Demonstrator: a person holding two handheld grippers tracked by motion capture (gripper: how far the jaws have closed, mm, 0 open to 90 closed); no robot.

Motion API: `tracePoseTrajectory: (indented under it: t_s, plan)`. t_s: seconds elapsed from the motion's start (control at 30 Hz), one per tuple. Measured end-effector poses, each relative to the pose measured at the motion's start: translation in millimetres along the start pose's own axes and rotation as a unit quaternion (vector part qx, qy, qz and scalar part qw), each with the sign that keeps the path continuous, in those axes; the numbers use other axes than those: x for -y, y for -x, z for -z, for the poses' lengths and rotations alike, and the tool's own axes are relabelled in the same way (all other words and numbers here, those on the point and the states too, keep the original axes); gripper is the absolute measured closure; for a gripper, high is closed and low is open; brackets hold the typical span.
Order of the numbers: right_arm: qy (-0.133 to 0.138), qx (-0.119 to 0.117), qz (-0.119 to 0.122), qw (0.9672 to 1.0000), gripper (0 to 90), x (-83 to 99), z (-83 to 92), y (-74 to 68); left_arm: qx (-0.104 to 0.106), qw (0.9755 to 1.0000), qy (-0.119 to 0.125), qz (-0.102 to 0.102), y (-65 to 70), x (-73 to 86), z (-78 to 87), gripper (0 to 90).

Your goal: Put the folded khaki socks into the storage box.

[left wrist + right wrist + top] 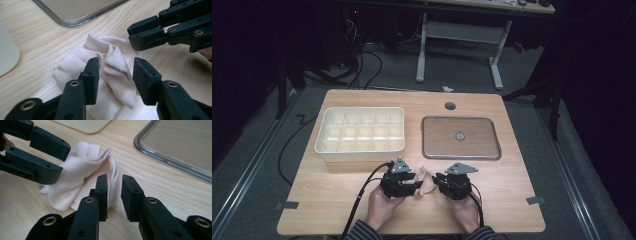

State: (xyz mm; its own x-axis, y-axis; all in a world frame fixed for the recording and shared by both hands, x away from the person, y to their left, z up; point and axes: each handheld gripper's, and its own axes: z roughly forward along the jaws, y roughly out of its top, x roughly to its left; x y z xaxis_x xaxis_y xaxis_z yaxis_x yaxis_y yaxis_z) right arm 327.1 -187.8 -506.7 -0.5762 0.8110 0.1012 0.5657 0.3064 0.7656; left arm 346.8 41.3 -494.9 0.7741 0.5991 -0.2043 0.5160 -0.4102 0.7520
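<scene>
- Pale peach knit, a crumpled sock (110,62) lies on the wooden table (512,190), between both grippers.
- We judge it light, soft, limp; best pinched at the ribbed cuff.
- Left gripper (116,75): jaws apart, straddling a fold, not pressing.
- Right gripper (114,195): jaws narrowly apart, holding nothing.
- No writing readable.

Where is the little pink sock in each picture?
High view: the sock lies near the table's front edge, between the two hand-held grippers.
Left gripper view: centre, the sock on the wood between the near black jaws.
Right gripper view: left of centre, the sock.
Shared landmark: the clear lid, beyond the sock.
</scene>
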Motion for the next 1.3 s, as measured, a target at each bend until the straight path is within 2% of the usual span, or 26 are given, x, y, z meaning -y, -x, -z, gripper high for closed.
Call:
tracePoseTrajectory:
  t_s: [0.13, 0.27, 0.4, 0.47, 0.57, 0.67, 0.8, 0.93, 1.07, 1.2, 1.3]
  plan:
    - [0.004, -0.003, 0.008, 1.0, 75.7, -3.1, 5.6, -3.8, -0.008, 0.9998, 0.01, 0.015, -4.4, 2.5, 6.6, 53.6]
    - [0.017, -0.009, 0.02, 0.9996, 76.3, -10.6, 11.5, -10.1, -0.02, 0.9995, 0.008, 0.025, -10.3, 8.2, 11.1, 52.8]
    - [0.021, -0.015, 0.028, 0.9993, 76.3, -16.2, 12.6, -15.7, -0.038, 0.9972, 0.012, 0.063, -18.3, 15.5, 12.7, 51.0]
    - [0.023, -0.02, 0.041, 0.9987, 76.3, -22.0, 11.3, -22.6, -0.049, 0.9956, 0.009, 0.079, -22.2, 19.6, 12.0, 49.5]
    - [0.024, -0.025, 0.051, 0.9981, 76.2, -26.7, 8.8, -28.8, -0.057, 0.9945, 0.0, 0.088, -24.5, 22.1, 8.6, 48.2]
    - [0.025, -0.03, 0.055, 0.9977, 76.2, -28.6, 6.5, -32.9, -0.058, 0.994, -0.005, 0.093, -26.0, 22.8, 5.8, 47.5]
    - [0.012, -0.032, 0.072, 0.9968, 74.8, -30.2, -0.7, -40.2, -0.056, 0.9933, -0.011, 0.101, -26.1, 24.2, -0.3, 46.9]
    - [-0.001, -0.029, 0.083, 0.9962, 74.3, -28.5, -6.8, -41.8, -0.056, 0.9927, -0.012, 0.106, -26.6, 25.7, -4.4, 46.6]
    - [-0.023, -0.023, 0.079, 0.9963, 71.9, -23.5, -16.9, -39.8, -0.058, 0.9925, -0.011, 0.107, -25.8, 25.8, -5.0, 46.5]
    - [-0.035, -0.017, 0.079, 0.9961, 71.6, -20.6, -21.9, -37.3, -0.057, 0.9922, -0.008, 0.111, -24.3, 25.9, -6.0, 46.1]
    - [-0.044, -0.014, 0.074, 0.9962, 74.3, -17.5, -25.4, -35.3, -0.056, 0.9932, -0.009, 0.102, -22.5, 25.2, -5.4, 45.9]
